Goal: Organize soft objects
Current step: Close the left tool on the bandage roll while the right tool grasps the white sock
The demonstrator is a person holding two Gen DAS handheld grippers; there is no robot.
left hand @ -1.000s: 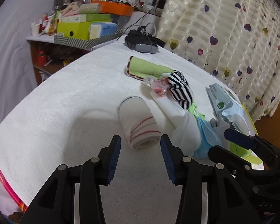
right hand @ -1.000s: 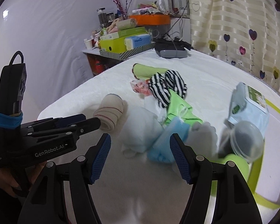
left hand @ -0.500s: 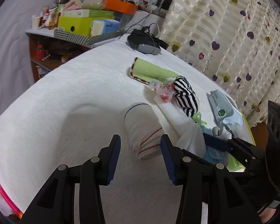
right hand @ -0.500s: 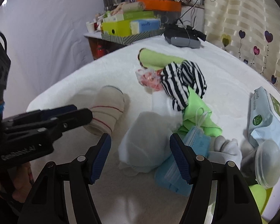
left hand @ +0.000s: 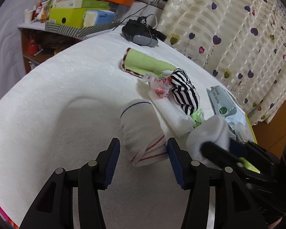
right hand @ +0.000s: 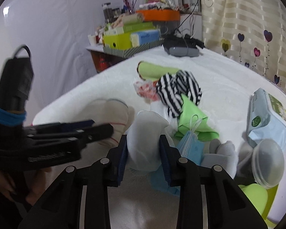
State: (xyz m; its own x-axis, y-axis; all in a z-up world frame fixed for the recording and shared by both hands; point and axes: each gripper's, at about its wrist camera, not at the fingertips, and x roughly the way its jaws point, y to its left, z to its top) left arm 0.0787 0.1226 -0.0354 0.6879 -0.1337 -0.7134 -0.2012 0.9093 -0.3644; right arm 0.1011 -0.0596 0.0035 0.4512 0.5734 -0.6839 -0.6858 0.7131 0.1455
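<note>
The rolled white sock with thin red stripes and a blue-edged cuff (left hand: 141,133) lay on the white terry-covered bed (left hand: 66,99) at lower centre of the left wrist view, straight ahead of the left claw (left hand: 143,160). Its long axis ran away from the claw toward the upper left of the frame, and its near end sat between the blue pads, which stood wide apart and touched nothing. By my reading, the left claw was the nearer one for that roll and needed only to close. The right claw (right hand: 143,152), at lower centre of its own view, had its pads pressed in on a soft white bundled cloth (right hand: 146,133). To its right, a clear round plastic tub (right hand: 268,166) lay tipped on its side near the pale blue wet-wipes pack (right hand: 267,122); its contents could not be made out.
</note>
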